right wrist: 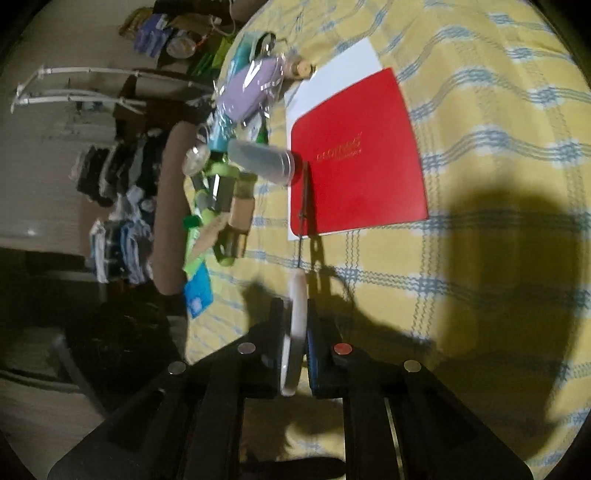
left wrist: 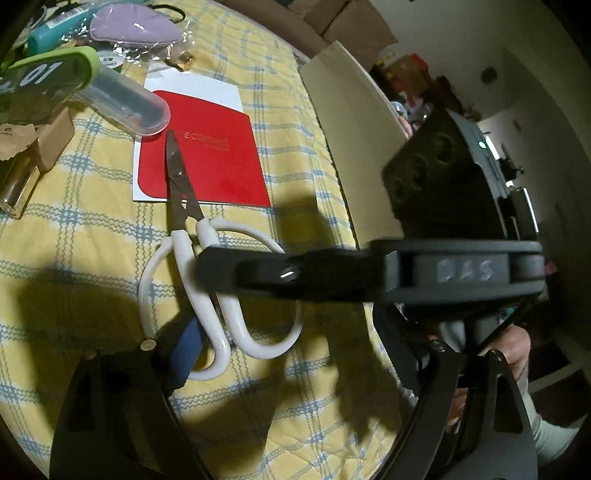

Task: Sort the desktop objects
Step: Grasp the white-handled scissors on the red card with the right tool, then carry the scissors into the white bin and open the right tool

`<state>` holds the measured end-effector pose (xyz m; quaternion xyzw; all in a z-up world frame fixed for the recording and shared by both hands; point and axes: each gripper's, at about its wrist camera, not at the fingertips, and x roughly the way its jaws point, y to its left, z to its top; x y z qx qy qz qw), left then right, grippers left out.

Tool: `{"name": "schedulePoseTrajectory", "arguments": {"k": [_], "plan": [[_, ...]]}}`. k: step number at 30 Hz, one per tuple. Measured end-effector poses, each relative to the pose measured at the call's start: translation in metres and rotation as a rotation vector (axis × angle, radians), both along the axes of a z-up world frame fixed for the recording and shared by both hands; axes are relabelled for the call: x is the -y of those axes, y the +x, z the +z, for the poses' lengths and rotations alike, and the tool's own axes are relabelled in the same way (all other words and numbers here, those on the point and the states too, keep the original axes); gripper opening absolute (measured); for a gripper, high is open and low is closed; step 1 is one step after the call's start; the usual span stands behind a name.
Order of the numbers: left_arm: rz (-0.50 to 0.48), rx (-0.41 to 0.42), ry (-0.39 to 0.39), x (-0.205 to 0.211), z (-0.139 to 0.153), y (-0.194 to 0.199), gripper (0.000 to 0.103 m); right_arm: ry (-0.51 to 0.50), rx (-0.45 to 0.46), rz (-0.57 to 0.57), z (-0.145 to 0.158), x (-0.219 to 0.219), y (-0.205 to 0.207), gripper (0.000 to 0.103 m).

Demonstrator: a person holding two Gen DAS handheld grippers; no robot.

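Observation:
White-handled scissors point(left wrist: 207, 291) lie on the yellow checked cloth point(left wrist: 74, 229), their blades resting on a red booklet point(left wrist: 218, 166). My right gripper point(left wrist: 207, 266) reaches in from the right across the handles. In the right wrist view the scissors point(right wrist: 297, 310) are seen edge-on, and the right gripper point(right wrist: 295, 317) is shut on a white handle, with the blades pointing up over the red booklet point(right wrist: 354, 155). My left gripper point(left wrist: 291, 347) stands open wide around the handle loops, its blue pad close beside the nearest loop.
A clear plastic tube point(left wrist: 125, 103), a lilac pouch in wrapping point(left wrist: 133, 26), a green "01" tag point(left wrist: 48, 74) and a small cardboard box point(left wrist: 48, 144) crowd the far left. A beige board point(left wrist: 351, 122) lies along the table's right edge. A blue card point(right wrist: 199, 291) lies near the clutter.

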<state>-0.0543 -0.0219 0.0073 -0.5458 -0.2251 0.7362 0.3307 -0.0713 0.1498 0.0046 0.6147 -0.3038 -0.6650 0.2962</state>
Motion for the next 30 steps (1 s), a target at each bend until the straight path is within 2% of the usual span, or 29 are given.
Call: {"name": "schedulePoseTrajectory", "arguments": {"k": [4, 6, 9, 11, 13, 16, 17, 20, 22, 26, 30], "plan": [[-0.035, -0.011, -0.027, 0.002, 0.014, 0.005, 0.085, 0.014, -0.045, 0.004, 0.004, 0.003, 0.002, 0.008], [-0.029, -0.055, -0.022, 0.013, 0.033, 0.008, 0.092, 0.001, -0.076, -0.019, 0.012, -0.005, 0.003, 0.008], [0.058, -0.122, 0.061, 0.048, 0.062, 0.012, 0.097, -0.026, -0.109, -0.039, 0.027, -0.015, 0.003, 0.007], [0.179, -0.142, 0.127, 0.079, 0.07, 0.013, 0.1, -0.047, -0.12, -0.058, 0.036, -0.023, 0.004, 0.007], [0.259, -0.114, 0.17, 0.096, 0.064, 0.01, 0.1, -0.066, -0.132, -0.081, 0.048, -0.031, 0.005, 0.007], [0.281, -0.049, 0.282, 0.102, 0.049, 0.005, 0.099, -0.096, -0.168, -0.099, 0.068, -0.038, 0.008, 0.007], [0.277, -0.042, 0.312, 0.1, 0.046, 0.002, 0.093, -0.111, -0.181, -0.103, 0.075, -0.04, 0.009, 0.007], [0.252, -0.066, 0.329, 0.082, 0.051, 0.002, 0.049, -0.173, -0.2, -0.135, 0.094, -0.055, 0.014, 0.007], [0.218, -0.084, 0.311, 0.062, 0.056, 0.0, 0.047, -0.193, -0.212, -0.158, 0.105, -0.066, 0.02, 0.007], [0.137, -0.114, 0.361, 0.018, 0.074, -0.003, 0.047, -0.119, -0.27, -0.186, 0.123, -0.084, 0.029, 0.007], [0.065, -0.174, 0.377, -0.028, 0.1, -0.004, 0.048, -0.121, -0.294, -0.233, 0.133, -0.112, 0.034, 0.007]]}}
